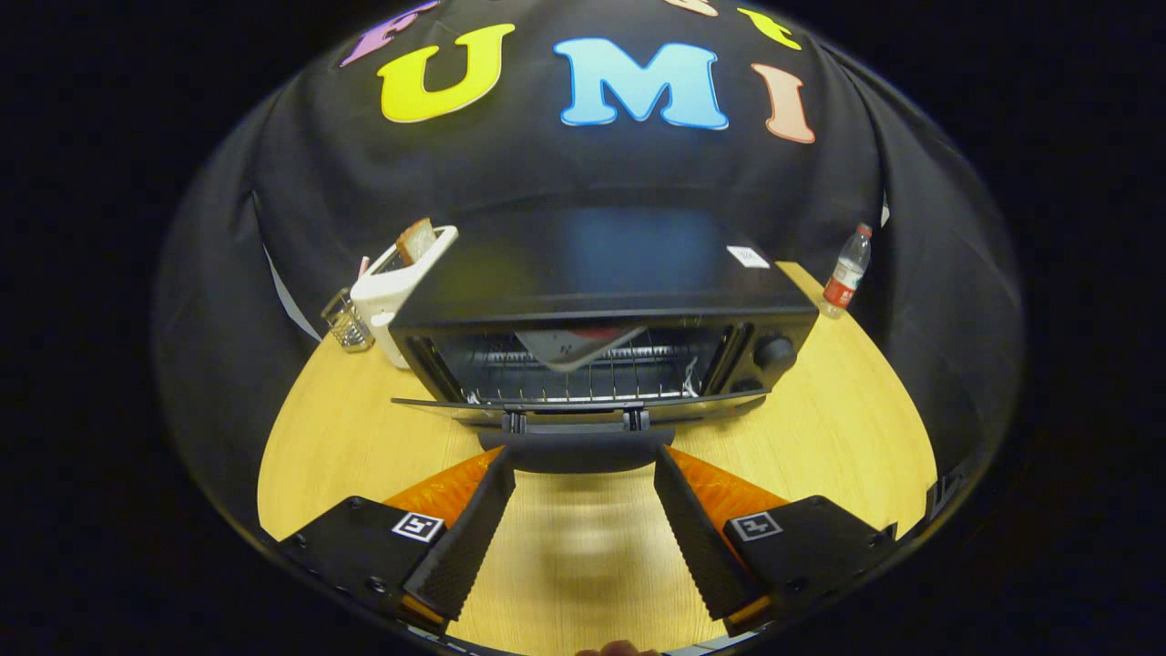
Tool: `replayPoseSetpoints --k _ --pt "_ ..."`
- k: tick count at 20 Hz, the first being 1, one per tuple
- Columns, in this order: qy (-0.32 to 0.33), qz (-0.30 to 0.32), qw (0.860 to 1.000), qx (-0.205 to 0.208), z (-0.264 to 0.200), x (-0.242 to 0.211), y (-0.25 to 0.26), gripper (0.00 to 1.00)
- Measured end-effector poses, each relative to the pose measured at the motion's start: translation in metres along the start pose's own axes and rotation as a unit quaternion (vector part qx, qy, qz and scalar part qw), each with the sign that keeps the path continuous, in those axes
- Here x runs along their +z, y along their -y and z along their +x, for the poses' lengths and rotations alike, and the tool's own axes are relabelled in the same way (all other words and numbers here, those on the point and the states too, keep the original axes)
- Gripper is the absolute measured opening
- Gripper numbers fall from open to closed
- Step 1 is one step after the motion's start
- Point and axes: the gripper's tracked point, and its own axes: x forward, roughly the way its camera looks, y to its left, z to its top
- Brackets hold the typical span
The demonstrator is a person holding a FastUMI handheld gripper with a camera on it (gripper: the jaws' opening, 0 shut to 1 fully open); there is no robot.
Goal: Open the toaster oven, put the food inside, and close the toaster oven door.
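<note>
The black toaster oven (601, 273) stands on the wooden table (820, 437) just ahead of me. Its door (437, 404) is swung down and lies nearly flat, with the dark handle (578, 448) at its near edge. On the wire rack inside rests the food (583, 346), a pale wedge with a red patch. My gripper (583, 466) is open, and its fingertips (503, 469) sit right at the two ends of the handle, slightly below it. Nothing is held between the fingers.
A white toaster (393, 290) with a bread slice (416, 240) stands left of the oven, and a small glass (346, 321) stands beside it. A plastic bottle (847, 271) stands at the back right. The oven's knob (776, 352) is on its right front.
</note>
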Motion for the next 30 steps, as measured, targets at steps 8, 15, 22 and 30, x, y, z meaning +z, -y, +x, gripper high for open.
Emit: replayPoseSetpoints --k 8,15,22,30 --pt "0.134 -0.012 0.991 -0.014 -0.044 0.080 0.040 0.98" --pt "0.235 -0.072 0.969 -0.037 -0.070 0.155 0.089 0.98" --pt "0.285 -0.080 0.955 -0.030 -0.134 0.164 0.110 0.97" --pt "0.305 -0.066 0.949 -0.041 -0.209 0.120 0.129 0.97"
